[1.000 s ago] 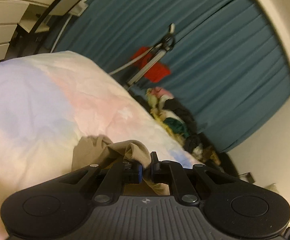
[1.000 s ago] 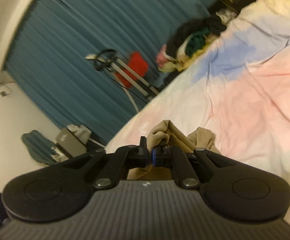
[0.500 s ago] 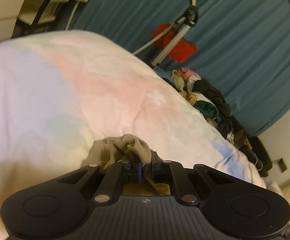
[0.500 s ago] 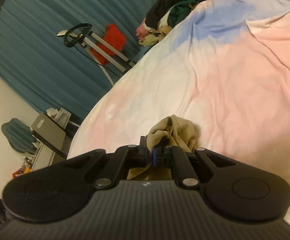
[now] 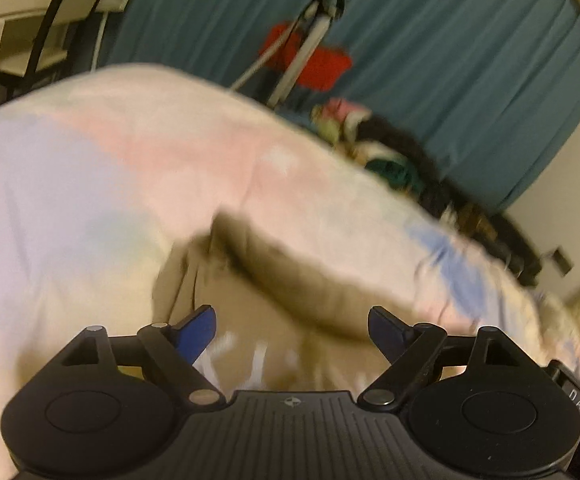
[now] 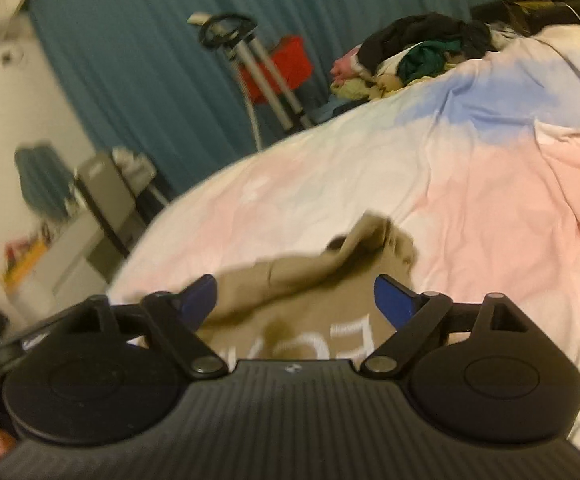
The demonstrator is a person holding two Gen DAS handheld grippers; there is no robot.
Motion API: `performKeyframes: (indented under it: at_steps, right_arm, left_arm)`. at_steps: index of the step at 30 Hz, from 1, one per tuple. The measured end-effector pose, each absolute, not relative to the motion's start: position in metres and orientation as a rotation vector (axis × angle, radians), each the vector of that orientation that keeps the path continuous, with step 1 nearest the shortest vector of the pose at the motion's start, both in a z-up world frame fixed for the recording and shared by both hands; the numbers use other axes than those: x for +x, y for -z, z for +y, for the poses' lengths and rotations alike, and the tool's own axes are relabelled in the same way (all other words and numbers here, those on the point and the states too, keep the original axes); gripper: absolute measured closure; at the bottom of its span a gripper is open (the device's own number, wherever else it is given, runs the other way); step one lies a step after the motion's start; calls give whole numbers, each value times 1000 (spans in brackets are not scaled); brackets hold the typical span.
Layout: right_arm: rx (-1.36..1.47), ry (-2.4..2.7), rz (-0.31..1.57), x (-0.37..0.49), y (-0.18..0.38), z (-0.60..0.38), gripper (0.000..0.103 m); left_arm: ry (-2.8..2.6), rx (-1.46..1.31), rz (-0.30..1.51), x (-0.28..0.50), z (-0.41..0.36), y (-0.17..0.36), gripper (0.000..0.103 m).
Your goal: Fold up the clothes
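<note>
Left gripper (image 5: pixel 290 324): fingers have just been opening and now stand wide, gripping nothing. Right gripper (image 6: pixel 297 300): likewise. The tan garment (image 6: pixel 309 292) lies loose on the bed (image 6: pixel 469 208), between and beyond both pairs of fingers. White lettering on it, blurred, partly hidden, unreadable.

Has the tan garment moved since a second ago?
Yes. The tan garment, pinched up before, has dropped flatter onto the bedspread; the jaws of both grippers have just been opening.

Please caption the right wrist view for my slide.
Right gripper open over a tan shirt on the bed.
</note>
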State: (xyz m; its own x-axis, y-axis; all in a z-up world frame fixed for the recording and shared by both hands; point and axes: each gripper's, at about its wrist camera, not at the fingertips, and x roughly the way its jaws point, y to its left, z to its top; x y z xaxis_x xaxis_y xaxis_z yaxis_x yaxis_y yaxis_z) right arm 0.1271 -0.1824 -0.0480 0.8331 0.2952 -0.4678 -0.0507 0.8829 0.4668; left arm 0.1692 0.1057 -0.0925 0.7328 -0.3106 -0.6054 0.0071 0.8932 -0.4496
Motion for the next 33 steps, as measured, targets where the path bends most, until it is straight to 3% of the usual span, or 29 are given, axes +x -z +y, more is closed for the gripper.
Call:
performKeyframes:
  at_steps: [3,6,13,21,27,33]
  right_arm:
    - [363,-193,628,141,59,-167,62]
    - [290,-174,658,158,70,-158,70]
    - [277,-106,596,191,81,-168,72]
    - [171,-121,522,163,70,-150,70]
    - [174,-144,612,150,85,-145,72]
    - [157,-128,573,113,58,-146,70]
  left_arm:
    - [170,-354,751,176,92,102,18]
    - [146,-268,728,192,81,106,18]
    - [49,-122,672,222,74,117,19]
    - [82,-124,641,187,71,107,19]
    - [82,-80,681,172,64,117,19]
    - [112,-125,666,134,71,102,19]
